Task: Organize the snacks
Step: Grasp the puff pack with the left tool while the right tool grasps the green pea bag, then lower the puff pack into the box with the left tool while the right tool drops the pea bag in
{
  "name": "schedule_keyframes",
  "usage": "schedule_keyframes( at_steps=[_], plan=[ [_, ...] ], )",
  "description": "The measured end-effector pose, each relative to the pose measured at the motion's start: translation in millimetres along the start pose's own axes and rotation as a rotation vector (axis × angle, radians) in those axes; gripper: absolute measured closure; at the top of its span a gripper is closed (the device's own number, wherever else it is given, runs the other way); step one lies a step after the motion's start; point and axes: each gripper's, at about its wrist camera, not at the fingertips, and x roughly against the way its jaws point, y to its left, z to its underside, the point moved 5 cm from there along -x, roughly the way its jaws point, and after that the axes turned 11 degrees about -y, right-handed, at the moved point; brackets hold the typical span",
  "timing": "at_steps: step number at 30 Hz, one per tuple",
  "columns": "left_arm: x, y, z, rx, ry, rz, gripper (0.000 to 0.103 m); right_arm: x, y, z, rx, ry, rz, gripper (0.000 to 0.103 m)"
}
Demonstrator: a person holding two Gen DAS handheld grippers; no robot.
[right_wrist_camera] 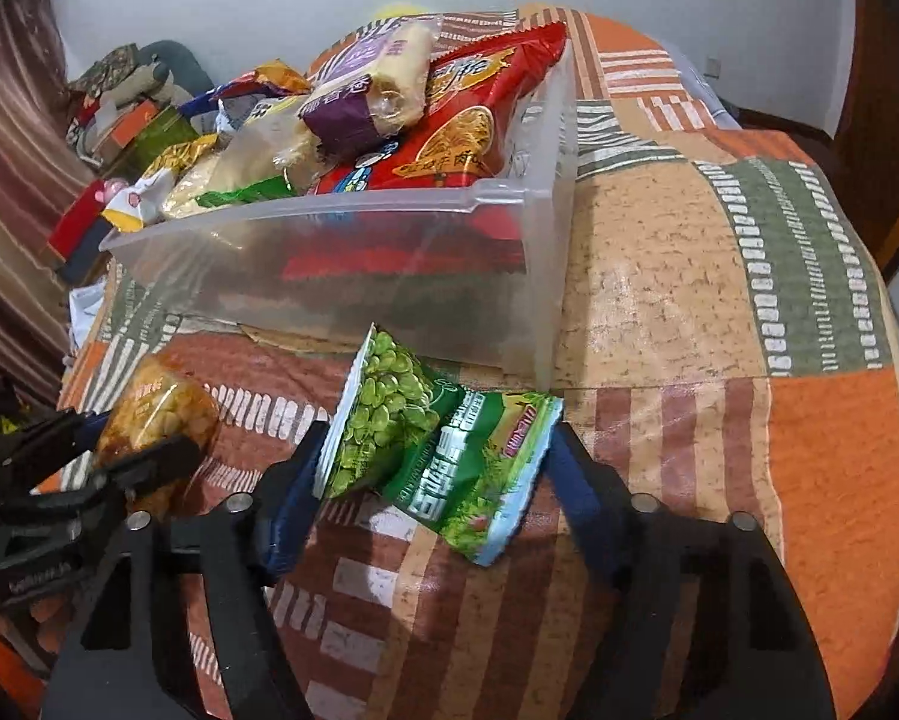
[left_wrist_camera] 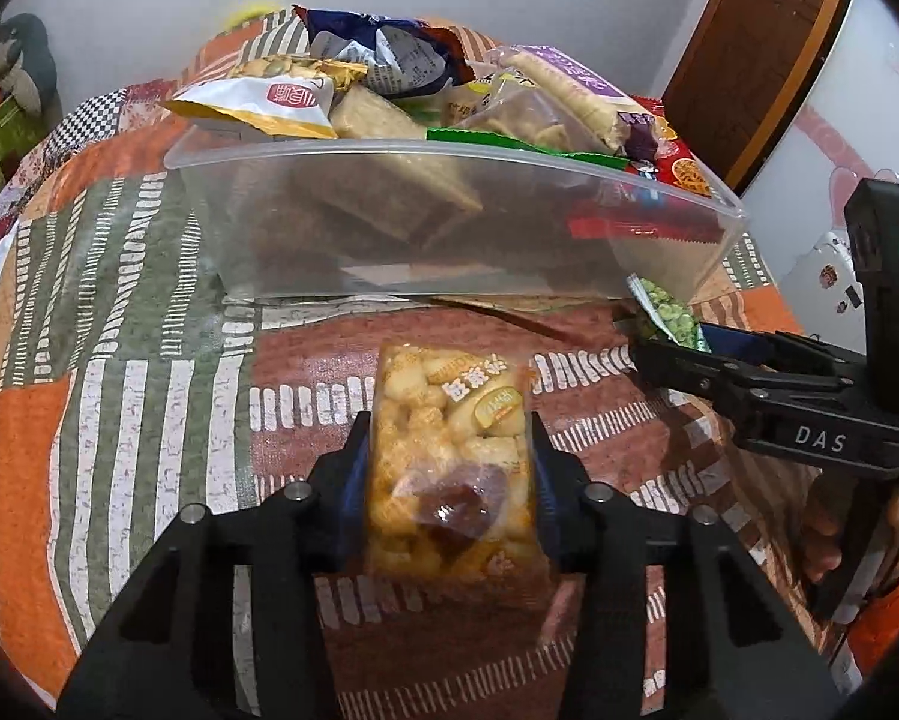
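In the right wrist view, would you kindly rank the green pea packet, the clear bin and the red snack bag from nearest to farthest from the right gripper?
1. Green pea packet: between the right gripper fingers.
2. Clear bin: just beyond the packet, on the tablecloth.
3. Red snack bag: atop the bin's pile, toward its far right side.

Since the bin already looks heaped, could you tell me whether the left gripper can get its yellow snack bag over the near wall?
Probably yes: the left gripper holds the yellow snack bag facing the bin, with bare tablecloth between. It must rise over the wall.
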Motion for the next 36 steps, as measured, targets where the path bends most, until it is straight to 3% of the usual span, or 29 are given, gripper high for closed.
schedule_keyframes(
  at_steps=[2, 7, 23, 30, 36],
  plan=[
    [1.6, 0.0, -0.1, 0.002, -0.004, 0.008, 0.058, 2.7, 2.1, 0.2, 0.009, -0.002, -0.016, 0.051],
    [13.7, 4.0, -3.8, 0.007, -0.02, 0.009, 0.058, 10.5, 8.8, 1.7, 0.066, -0.019, -0.001, 0.056],
    [74.9, -2.5, -64.4, 0.012, -0.202, 0.013, 0.058, 60.8, 35.3, -39.1, 0.129, -0.192, -0.052, 0.057],
    [71.8, -2.8, -95.6, 0.015, -0.246, -0.003, 0.058, 54.2, 51.7, -67.5, 0.131, -0.248, -0.07, 0.057],
    [48.9, 5.4, -119.2, 0.037, -0.228, -0.009, 0.058, 36.2, 55.4, -87.7, 0.133, -0.247, -0.073, 0.057]
  ],
)
